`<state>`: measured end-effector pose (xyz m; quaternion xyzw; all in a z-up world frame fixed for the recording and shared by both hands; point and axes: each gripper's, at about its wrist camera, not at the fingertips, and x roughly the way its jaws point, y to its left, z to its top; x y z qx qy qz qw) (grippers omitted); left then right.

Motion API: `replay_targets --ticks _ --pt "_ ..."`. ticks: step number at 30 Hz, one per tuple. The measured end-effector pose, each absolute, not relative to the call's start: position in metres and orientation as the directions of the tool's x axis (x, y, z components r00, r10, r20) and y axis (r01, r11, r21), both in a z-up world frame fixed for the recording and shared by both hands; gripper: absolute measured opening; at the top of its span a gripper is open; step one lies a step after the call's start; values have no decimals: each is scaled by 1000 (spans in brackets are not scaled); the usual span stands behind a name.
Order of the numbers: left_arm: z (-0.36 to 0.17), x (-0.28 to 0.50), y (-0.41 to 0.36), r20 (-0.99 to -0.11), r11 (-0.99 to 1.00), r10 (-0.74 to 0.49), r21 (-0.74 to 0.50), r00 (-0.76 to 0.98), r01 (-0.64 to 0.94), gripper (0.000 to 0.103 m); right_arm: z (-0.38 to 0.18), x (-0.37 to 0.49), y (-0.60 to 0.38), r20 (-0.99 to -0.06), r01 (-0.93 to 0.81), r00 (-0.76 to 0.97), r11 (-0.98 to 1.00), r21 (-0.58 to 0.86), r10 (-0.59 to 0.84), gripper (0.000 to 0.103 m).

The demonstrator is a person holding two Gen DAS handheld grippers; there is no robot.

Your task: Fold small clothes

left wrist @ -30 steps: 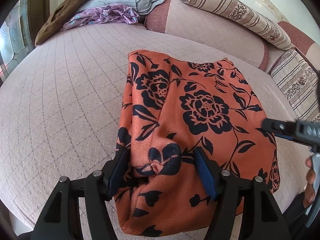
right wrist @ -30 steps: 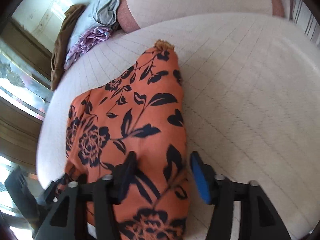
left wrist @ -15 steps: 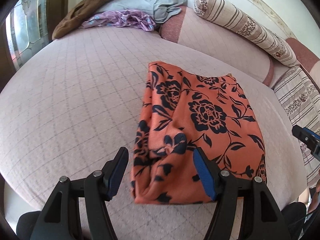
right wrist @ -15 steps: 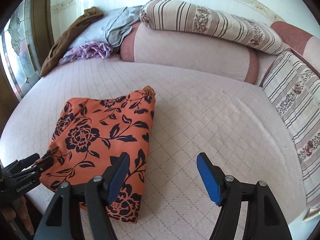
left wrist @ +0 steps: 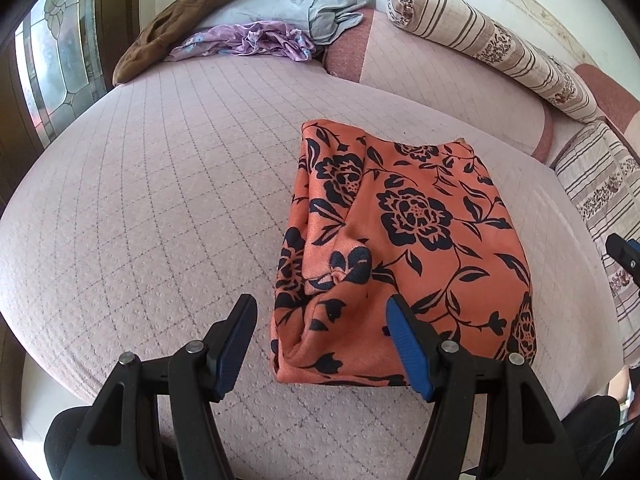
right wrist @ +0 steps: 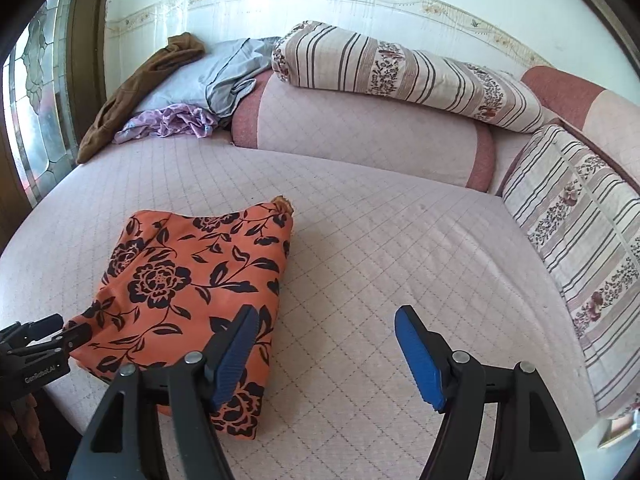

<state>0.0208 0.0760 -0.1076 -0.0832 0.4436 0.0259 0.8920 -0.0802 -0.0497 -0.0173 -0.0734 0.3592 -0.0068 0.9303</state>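
A: Where does the orange floral garment (left wrist: pixel 404 248) lie?

B: Folded into a thick, roughly oblong bundle on the quilted pink mattress (left wrist: pixel 160 208), close to the near edge and towards its near left corner as the right wrist camera sees it. Its long axis runs from that near edge back towards the bolster end of the bed.

A: Which way does it point?

B: One short end sits at the near edge; the other points at the pink bolster (right wrist: pixel 360 136). A small frayed tip sticks out at the far corner.

A: And the tongs?

B: The left gripper (left wrist: pixel 320 340) hangs above the near short end with its jaws apart, not pinching the cloth. The right gripper (right wrist: pixel 324 352) is also spread, nothing between its fingers, only bare mattress; its left finger (right wrist: pixel 232 356) overlaps the garment's near right corner in the view.

A: Any containers?

B: None that I can see. At the far left corner lies a loose heap: a brown cloth (right wrist: pixel 132 92), a grey one (right wrist: pixel 208 76), a purple one (right wrist: pixel 172 120). Striped cushions (right wrist: pixel 400 68) rest along the far and right edges.
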Motion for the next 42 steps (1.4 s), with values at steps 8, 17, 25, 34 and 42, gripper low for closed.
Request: replay_targets --ticks 8,17,25,34,42 --pt "-108 22 73 -804 987 -18 -108 594 -117 68 -17 -80 -51 -660 -33 746 985 -169 -88 76" --pt "-108 23 73 -806 989 -16 -100 591 -111 68 -22 -77 -53 -668 -21 735 981 -195 -117 76" --pt "-108 33 95 -815 970 -99 -208 570 -129 68 -62 -64 -85 -783 -96 570 967 237 248 81" --pt "-133 71 109 -848 930 -242 -342 471 -137 54 -78 -61 -91 -748 -97 505 889 448 432 81" --pt "-136 69 116 -834 926 -280 -365 475 -95 51 -63 -27 -45 -653 -195 428 769 609 625 83"
